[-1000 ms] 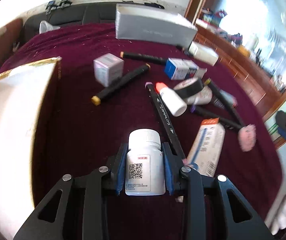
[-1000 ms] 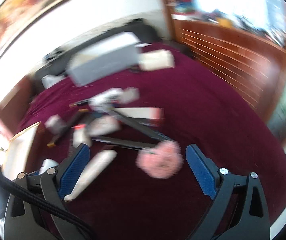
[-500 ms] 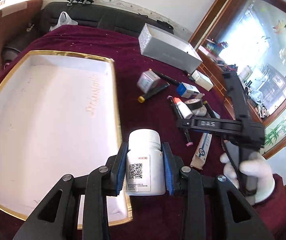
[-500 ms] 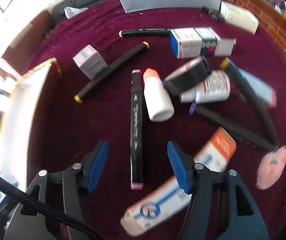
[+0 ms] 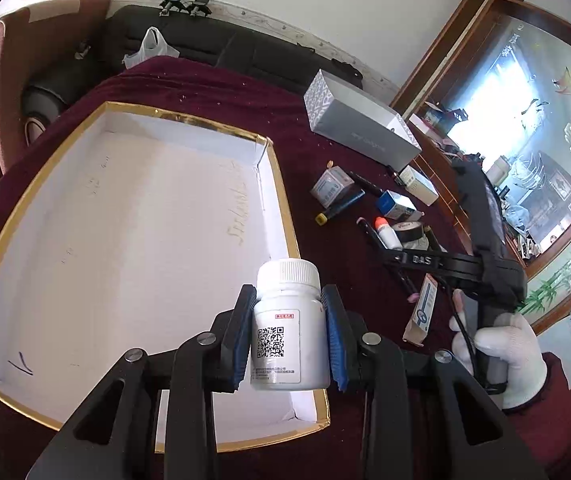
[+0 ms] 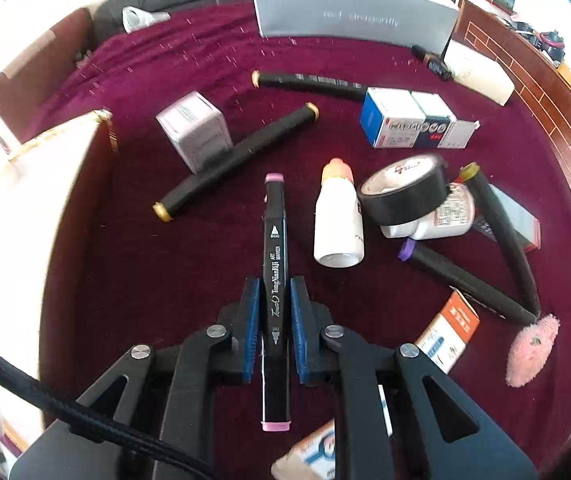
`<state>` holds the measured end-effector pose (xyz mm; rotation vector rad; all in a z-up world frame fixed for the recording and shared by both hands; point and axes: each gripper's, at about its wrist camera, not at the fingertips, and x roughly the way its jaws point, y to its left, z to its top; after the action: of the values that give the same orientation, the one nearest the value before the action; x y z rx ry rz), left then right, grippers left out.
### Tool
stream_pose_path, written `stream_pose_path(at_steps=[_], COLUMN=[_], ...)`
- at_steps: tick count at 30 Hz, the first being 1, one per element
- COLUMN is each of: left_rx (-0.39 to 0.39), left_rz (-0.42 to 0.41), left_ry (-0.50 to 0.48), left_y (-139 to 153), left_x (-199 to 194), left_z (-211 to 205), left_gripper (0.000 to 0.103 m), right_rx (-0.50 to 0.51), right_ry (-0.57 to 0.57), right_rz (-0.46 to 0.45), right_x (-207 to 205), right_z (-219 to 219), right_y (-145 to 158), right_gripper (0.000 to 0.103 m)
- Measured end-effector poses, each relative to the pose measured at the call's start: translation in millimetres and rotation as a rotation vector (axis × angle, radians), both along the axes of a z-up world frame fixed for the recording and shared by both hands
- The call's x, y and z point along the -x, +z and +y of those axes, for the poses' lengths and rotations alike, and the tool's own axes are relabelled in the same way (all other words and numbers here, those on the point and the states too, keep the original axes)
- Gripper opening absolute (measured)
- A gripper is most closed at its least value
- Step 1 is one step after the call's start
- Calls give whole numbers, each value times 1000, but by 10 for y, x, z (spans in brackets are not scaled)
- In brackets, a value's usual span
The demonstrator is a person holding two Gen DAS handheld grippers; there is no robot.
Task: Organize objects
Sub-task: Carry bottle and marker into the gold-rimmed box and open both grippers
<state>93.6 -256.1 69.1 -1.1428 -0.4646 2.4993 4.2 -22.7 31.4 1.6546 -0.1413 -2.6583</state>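
Nearest to me, my left hand-held gripper pinches an upright white pill bottle, blue pads pressed against both its sides. It hangs over the near right corner of the gold-rimmed white tray, so I judge the drop lies straight below — no reach needed, only a lowering.

On the right, my right hand-held gripper has just been closing, and its jaws now clamp a black art marker with pink ends. The marker's long axis runs parallel to the fingers, one pink cap under the gripper body, the other pointing far along the dark red cloth on the counter. The tray lies to the left of that hand, so the marker must travel left to join the bottle.

Just beyond, to the right, lie a small orange-capped bottle and a roll of black tape. Farther off rests a grey box.
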Motion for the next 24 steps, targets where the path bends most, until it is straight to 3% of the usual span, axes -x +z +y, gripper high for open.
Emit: stream_pose_path(at_steps=[7, 13, 17, 21, 24], left_rx=[-8, 67, 111, 64, 28], left_rz=[45, 34, -50, -122, -182], left_ry=[-5, -8, 31, 85, 88], left_y=[383, 628, 419, 56, -194], left_x=[35, 650, 1253, 1657, 1726], left_z=[-158, -246, -294, -407, -400], left_gripper=[28, 28, 28, 28, 28], right_rx=[202, 392, 401, 353, 321], right_ry=[68, 152, 170, 153, 145], right_rz=[112, 80, 1, -19, -30], right_x=[-238, 61, 404, 668, 757], right_z=[-71, -429, -867, -1155, -1264], right_y=[583, 874, 631, 342, 155], right_gripper=[13, 13, 13, 13, 13])
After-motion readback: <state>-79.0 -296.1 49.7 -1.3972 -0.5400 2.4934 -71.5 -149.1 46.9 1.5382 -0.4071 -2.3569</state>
